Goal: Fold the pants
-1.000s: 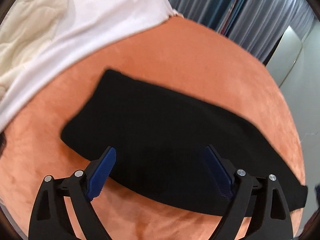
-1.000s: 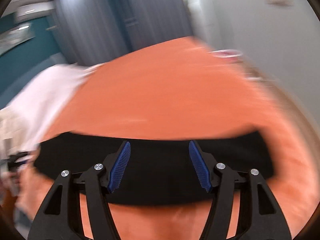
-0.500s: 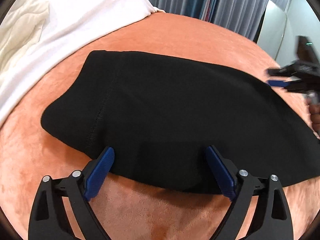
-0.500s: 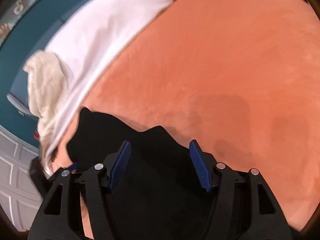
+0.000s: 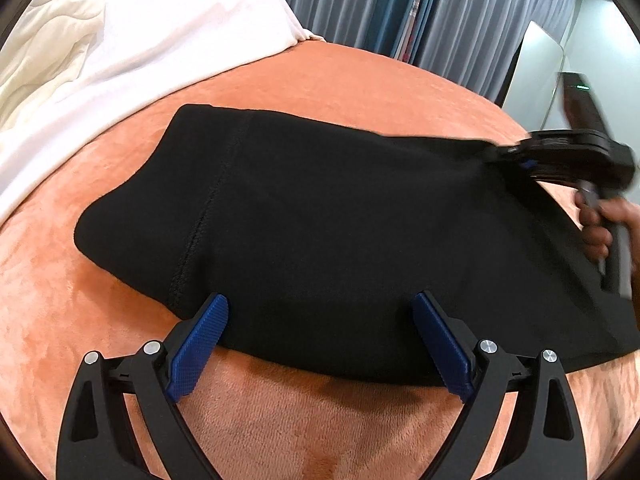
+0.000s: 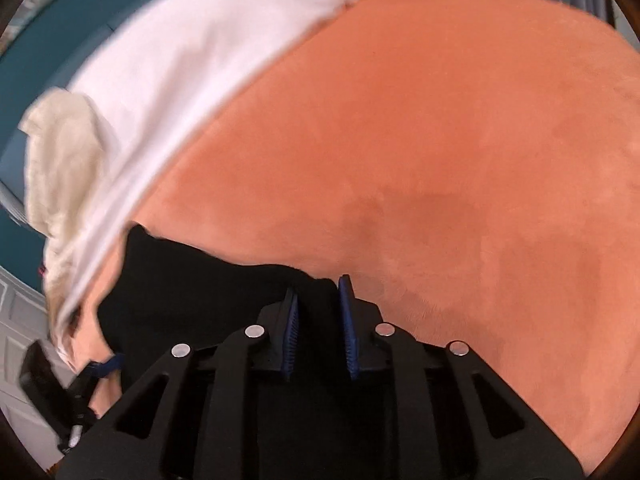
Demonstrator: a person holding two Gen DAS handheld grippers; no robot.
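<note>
Pants [image 5: 340, 220], one pair; left tool [image 5: 320, 344] apart, right tool [image 6: 318, 320] closing onto fabric.

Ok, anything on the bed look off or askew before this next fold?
Nothing stands out. The black pants lie flat on the orange blanket. The left gripper is open at their near edge; the right gripper has just been closing on their far corner.

Bed covered in orange plush blanket [image 5: 360, 80], black folded fabric pants [image 5: 340, 240] lying mid-frame, white sheet [image 5: 160, 40] upper left
</note>
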